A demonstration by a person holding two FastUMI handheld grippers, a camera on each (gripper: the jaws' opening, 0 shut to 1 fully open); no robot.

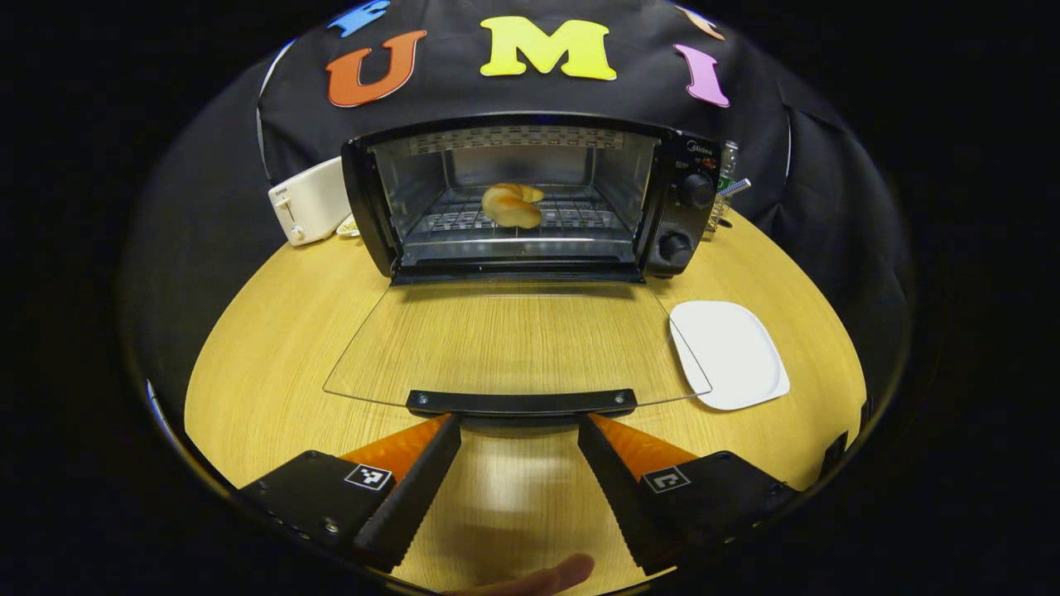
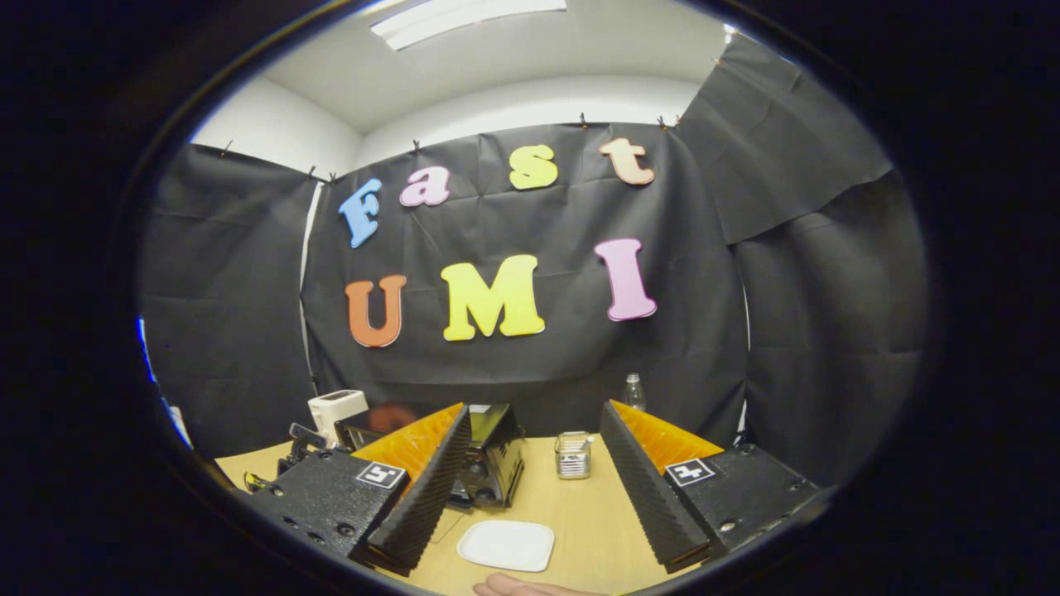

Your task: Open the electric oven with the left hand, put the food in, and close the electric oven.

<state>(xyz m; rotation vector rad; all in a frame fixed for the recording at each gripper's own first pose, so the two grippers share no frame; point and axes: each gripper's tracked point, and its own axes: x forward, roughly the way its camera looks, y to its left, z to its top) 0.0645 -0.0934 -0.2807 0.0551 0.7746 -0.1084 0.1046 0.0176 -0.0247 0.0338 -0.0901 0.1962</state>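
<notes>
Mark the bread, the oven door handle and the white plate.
bread (image 1: 512, 205), left gripper view, middle of the roll on the oven rack
oven door handle (image 1: 522, 402), left gripper view, centre of the dark bar
white plate (image 1: 729, 354), left gripper view, bare centre

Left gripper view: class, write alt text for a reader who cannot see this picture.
An electric oven sits on a wooden table with its glass door folded flat open and a piece of bread on the rack inside. The open left hand-held gripper reaches toward the door handle. A white plate lies to the right.
</notes>
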